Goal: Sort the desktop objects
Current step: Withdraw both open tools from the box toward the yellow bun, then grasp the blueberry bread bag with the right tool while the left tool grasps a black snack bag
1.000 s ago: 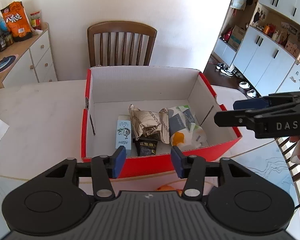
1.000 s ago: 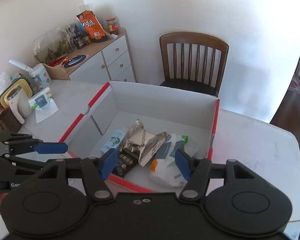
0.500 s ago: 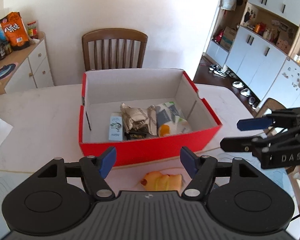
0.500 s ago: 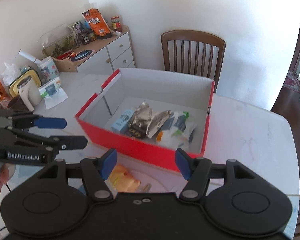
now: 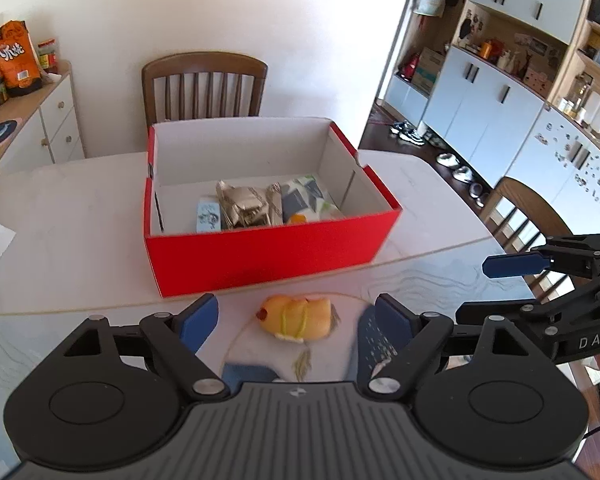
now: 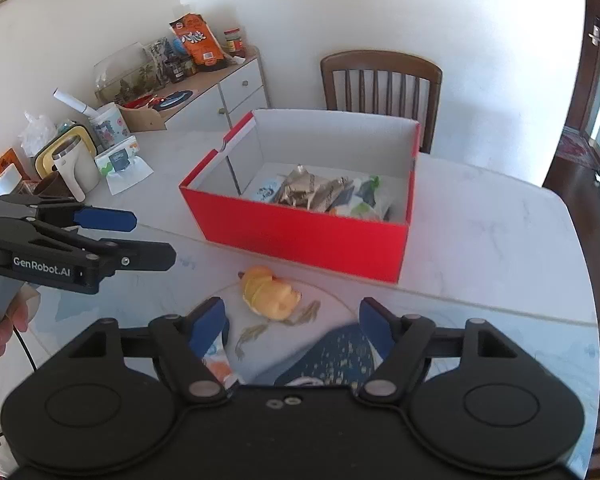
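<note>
A plain white wall (image 5: 308, 20) closed the far side of the room, brightly lit. A brown slatted chair (image 5: 204, 84) stood against it, behind a pale marble-look table (image 5: 60, 220). At far left was a low white sideboard (image 5: 56, 120) with a wooden top. To the right ran tall white cupboards (image 5: 488, 108) with open wooden shelves (image 5: 428, 56) above a dark floor (image 6: 580, 184).

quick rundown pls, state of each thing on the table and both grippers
red box: open, no lid, upright on the table
snack packets: lying inside the box
yellow duck toy: on its side on the table, outside the box, untouched
left gripper: jaws opening, holding nothing
right gripper: jaws opening, holding nothing
white mug: upright
</note>
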